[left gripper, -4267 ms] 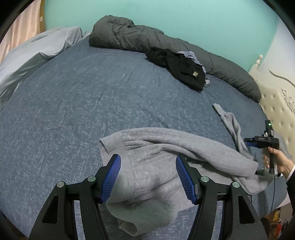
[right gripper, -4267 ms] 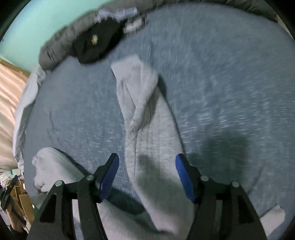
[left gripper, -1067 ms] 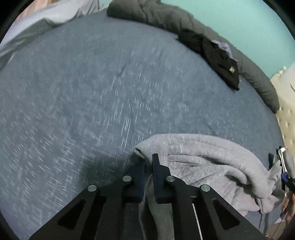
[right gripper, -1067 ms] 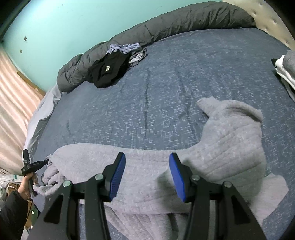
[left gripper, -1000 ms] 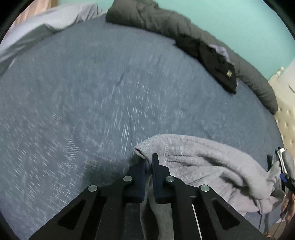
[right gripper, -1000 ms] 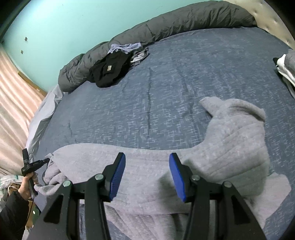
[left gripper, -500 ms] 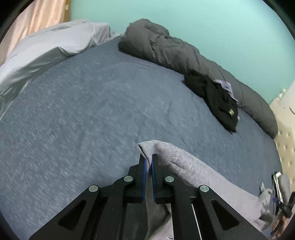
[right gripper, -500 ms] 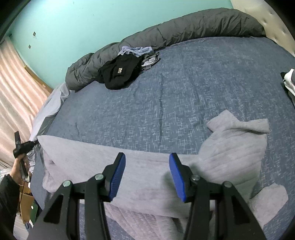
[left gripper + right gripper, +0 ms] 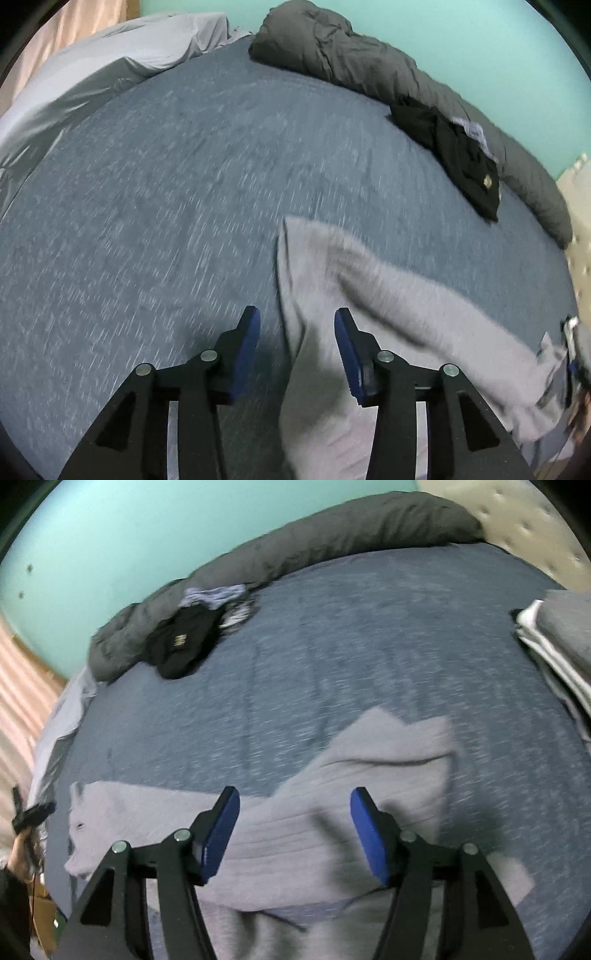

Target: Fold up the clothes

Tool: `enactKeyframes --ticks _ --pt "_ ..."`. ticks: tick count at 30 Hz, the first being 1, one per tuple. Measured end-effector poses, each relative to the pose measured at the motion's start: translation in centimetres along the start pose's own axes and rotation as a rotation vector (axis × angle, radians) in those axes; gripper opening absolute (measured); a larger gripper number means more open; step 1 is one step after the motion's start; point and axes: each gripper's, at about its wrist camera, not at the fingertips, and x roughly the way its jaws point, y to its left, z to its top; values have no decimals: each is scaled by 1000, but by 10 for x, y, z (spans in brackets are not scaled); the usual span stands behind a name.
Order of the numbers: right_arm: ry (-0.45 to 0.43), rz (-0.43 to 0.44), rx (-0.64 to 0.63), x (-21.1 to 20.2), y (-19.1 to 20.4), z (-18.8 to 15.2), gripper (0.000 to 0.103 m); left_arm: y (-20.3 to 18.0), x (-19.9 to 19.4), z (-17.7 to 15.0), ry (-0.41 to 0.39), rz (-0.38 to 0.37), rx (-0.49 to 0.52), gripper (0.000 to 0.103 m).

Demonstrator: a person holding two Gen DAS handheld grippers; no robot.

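Lying on blue bedsheet: grey sweater, spread across near side of bed, w/ a folded band running along it. Left gripper jaws have just been opening; now apart, sweater edge passes between them but pads not pressing it. Right gripper jaws also just widened, spread over sweater's ribbed part, nothing pinched. Black garment far off, against dark grey duvet roll. Stack of folded clothes at right edge. Frames blurred.
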Motion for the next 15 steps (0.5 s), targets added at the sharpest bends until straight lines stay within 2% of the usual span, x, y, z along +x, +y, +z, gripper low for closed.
enactKeyframes --ticks 2,5,9,12,15 --pt "-13 -65 34 -3 -22 7 63 3 -2 -11 10 -5 4 46" --pt "-34 -114 117 -8 -53 10 63 8 -3 -27 23 -16 4 48" --pt "-14 -166 224 -3 -94 9 63 12 3 -49 44 -16 7 48" --pt "20 -146 263 13 -109 8 63 11 7 -59 52 -15 5 48" --pt "39 -57 303 33 -112 5 63 5 11 -66 55 -7 17 48"
